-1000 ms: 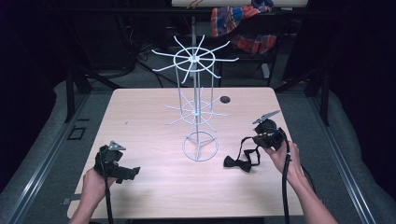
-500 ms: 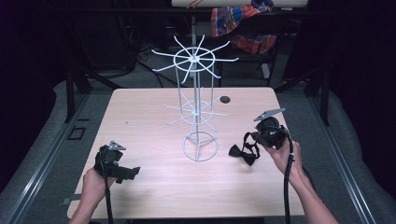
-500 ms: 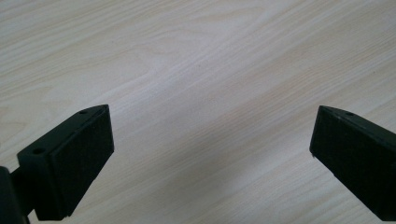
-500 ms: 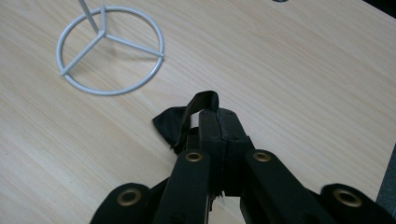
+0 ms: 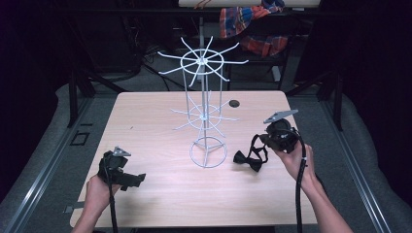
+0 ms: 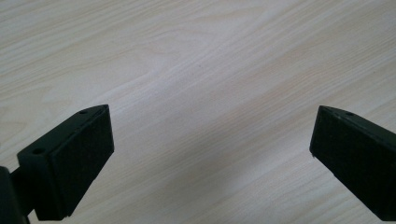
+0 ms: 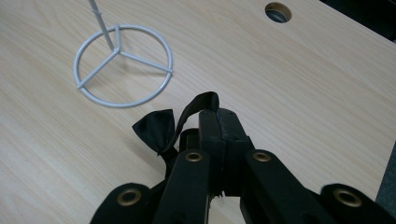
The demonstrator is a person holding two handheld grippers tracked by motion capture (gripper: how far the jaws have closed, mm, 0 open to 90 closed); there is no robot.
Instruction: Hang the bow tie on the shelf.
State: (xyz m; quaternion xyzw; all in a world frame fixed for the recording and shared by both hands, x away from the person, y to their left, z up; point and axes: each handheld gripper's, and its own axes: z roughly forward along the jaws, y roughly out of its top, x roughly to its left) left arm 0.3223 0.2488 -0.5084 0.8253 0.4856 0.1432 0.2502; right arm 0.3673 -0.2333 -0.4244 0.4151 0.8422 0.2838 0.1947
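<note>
Black fabric bow tie [image 5: 248,160] with its thin black strap [image 5: 258,144], the item I am handling, hanging from my right gripper [image 5: 265,140] just right of the ring base of the white wire display stand [image 5: 206,114]; its knot and lower wing sit low over the pale wooden table [image 5: 155,116], though I cannot tell whether they touch it. In the right gripper view the jaws are pressed together on the strap [image 7: 194,108], which loops up over their tips, while the bow [image 7: 156,129] dangles to their left with the stand's ring base [image 7: 122,65] beyond. The right hand [image 5: 297,160] holds that gripper above the table's right half, its cable trailing toward me. A round cable hole [image 5: 234,103] lies in the tabletop behind the stand. My left gripper [image 5: 138,179] rests near the front left corner, well apart from the tie; in the left gripper view its jaws stand wide apart over bare wood [image 6: 201,84], holding nothing. Checked cloth [image 5: 252,24] hangs in the dark background.
</note>
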